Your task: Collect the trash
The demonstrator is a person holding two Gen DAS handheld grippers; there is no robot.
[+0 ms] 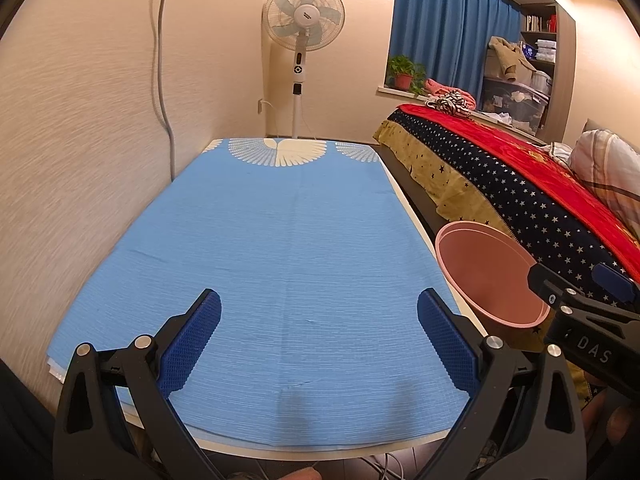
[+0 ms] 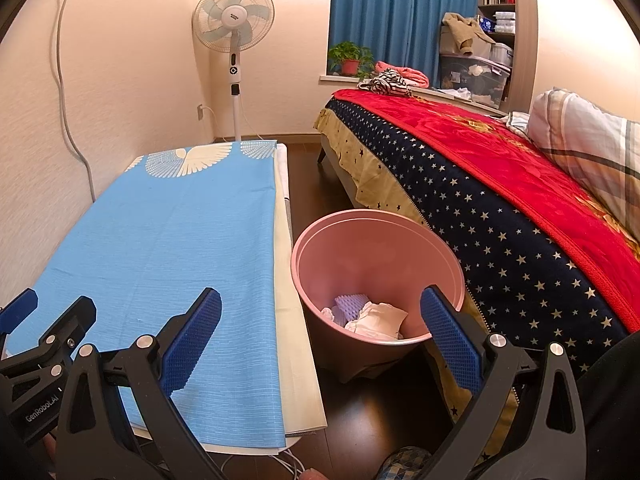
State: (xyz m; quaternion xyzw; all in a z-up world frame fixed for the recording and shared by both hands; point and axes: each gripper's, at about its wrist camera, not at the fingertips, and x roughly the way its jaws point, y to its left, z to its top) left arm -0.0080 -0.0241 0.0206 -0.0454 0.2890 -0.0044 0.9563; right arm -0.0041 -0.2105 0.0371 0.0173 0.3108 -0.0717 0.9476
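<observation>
**Tabletop bare, trash already in the bin**

Bedroom walls in pale cream frame a long table under a blue tablecloth [image 1: 280,260] with a white wing print at its far end; a pedestal fan [image 1: 302,24] stands beyond it, blue curtains [image 2: 400,12] hang at the window, and a bed with a starred navy and red blanket [image 2: 500,200] runs along the right.

Between table and bed, on the dark floor, stands the pink wastebasket [image 2: 340,248]; crumpled white paper [image 2: 378,318] and a piece of pale purple foam [image 2: 352,304] lie at its bottom; no loose trash shows on the cloth in either view, so the collecting looks finished or nearly so.

The left gripper [image 1: 319,344] hovers over the near end of the table, jaws spread wide with nothing between them; the right gripper [image 2: 320,344] hangs over the table's right edge, jaws equally wide and empty, its right finger in front of the bin's rim.

The relation that matters: the wastebasket lies to the right of the table and just ahead of the right gripper, well off to the side of the left one; any further drop would fall most naturally to the right hand; should scraps remain out of view, I cannot tell where.
</observation>
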